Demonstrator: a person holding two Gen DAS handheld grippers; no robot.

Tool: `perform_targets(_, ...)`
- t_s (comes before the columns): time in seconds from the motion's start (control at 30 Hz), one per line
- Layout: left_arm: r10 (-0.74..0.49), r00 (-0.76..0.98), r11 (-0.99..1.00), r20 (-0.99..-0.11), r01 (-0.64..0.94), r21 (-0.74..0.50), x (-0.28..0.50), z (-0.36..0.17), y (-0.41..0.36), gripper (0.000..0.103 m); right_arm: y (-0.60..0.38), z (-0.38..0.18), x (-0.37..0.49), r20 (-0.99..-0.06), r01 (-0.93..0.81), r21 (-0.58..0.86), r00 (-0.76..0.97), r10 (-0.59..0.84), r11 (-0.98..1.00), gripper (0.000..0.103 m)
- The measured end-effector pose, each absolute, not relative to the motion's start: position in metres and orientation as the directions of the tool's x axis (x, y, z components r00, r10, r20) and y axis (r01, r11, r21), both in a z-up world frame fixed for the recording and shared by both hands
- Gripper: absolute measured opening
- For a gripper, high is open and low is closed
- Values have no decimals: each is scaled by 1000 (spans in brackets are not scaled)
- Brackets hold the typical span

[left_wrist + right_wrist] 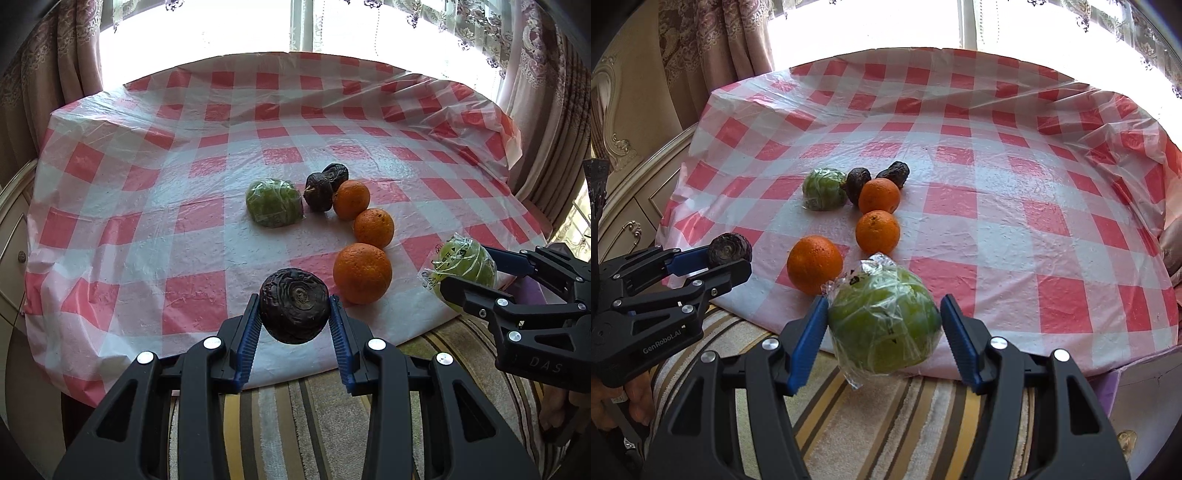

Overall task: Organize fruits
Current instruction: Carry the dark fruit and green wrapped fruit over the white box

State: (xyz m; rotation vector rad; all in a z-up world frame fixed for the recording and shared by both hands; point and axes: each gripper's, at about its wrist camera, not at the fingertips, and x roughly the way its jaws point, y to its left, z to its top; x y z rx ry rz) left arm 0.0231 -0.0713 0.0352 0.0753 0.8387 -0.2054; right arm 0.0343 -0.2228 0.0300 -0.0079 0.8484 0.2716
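My left gripper (294,306) is shut on a dark wrinkled fruit (294,305) held over the table's near edge; it also shows in the right wrist view (729,249). My right gripper (884,325) is shut on a plastic-wrapped green fruit (884,325), which the left wrist view (466,266) shows at the right. On the red-checked tablecloth (207,229) lie three oranges (362,272) (373,227) (351,199) in a row, two more dark fruits (318,192) (336,175) and another wrapped green fruit (274,202).
A striped cushion (332,424) lies below the table's near edge. Curtains (55,66) and a bright window stand behind the table. A cream cabinet (624,184) stands at the left. The cloth bunches up at the far right (1145,122).
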Motion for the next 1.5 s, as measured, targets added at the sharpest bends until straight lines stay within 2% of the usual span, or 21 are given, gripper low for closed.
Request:
perform_targets(0.73,-268,638,898,-722,438,53,22,56,-180,35,-326,47,7,-721,-35,59,690,67,998,63)
perform_targets(1.0,-348,611,828,-711,556,73,15,65,-248,35,-390,50,-8,-717,95,18,695,-54,995,63)
perform_targets(1.3,-462,512,688,-724,722,72,0,57,-334,35,-479,29,-30,-746,284,-18,634,-202,959,63)
perform_targets(1.5,-474,408,569,-780,818,82,-10,34,-394,35,-520,4,-33,-791,353,-55,555,-257,934,63)
